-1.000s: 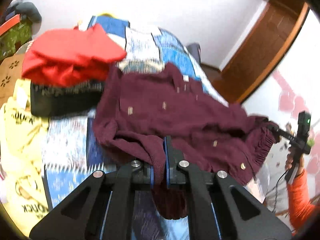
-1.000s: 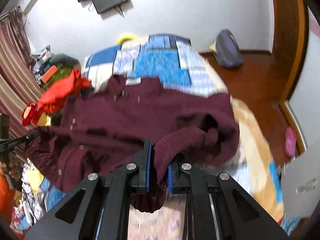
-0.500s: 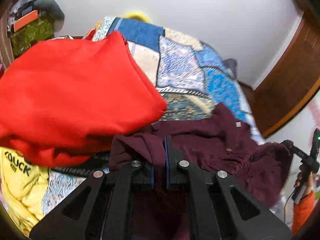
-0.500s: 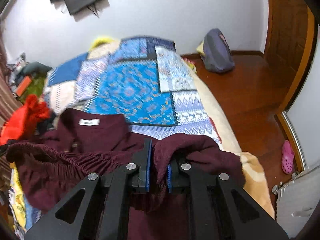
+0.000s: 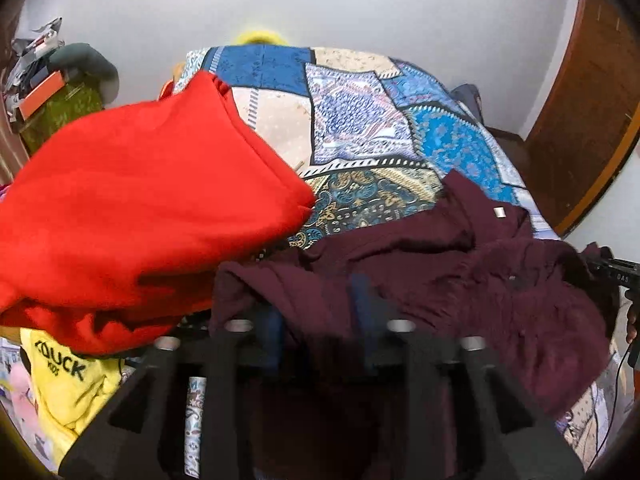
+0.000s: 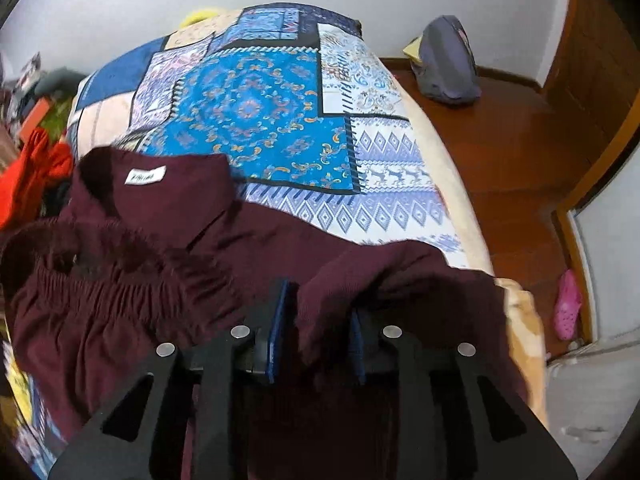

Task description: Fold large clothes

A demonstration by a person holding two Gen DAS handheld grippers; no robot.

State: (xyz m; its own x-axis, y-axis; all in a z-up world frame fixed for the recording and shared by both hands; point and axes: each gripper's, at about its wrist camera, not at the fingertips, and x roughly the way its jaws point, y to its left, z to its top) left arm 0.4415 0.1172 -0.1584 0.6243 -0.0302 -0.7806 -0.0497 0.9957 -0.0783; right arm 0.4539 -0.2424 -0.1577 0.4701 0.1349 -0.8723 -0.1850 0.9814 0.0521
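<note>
Both grippers now parted, cloth loose between the pads: left gripper (image 5: 318, 320) and right gripper (image 6: 316, 328) spread wide where half a second ago clamped tight on the maroon garment (image 6: 168, 272); hem carried up toward the collar label (image 6: 145, 175), so one fold apparently laid and released; garment lying doubled on the patchwork bedspread (image 6: 256, 112), beside the red garment (image 5: 132, 204); next, likely withdrawal and smoothing.

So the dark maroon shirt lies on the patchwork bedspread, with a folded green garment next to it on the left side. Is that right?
Not quite: the folded garment beside the maroon shirt is red, not green, as the left wrist view shows. The rest holds: the shirt lies on the patchwork bedspread, with the folded garment on the left side.
</note>
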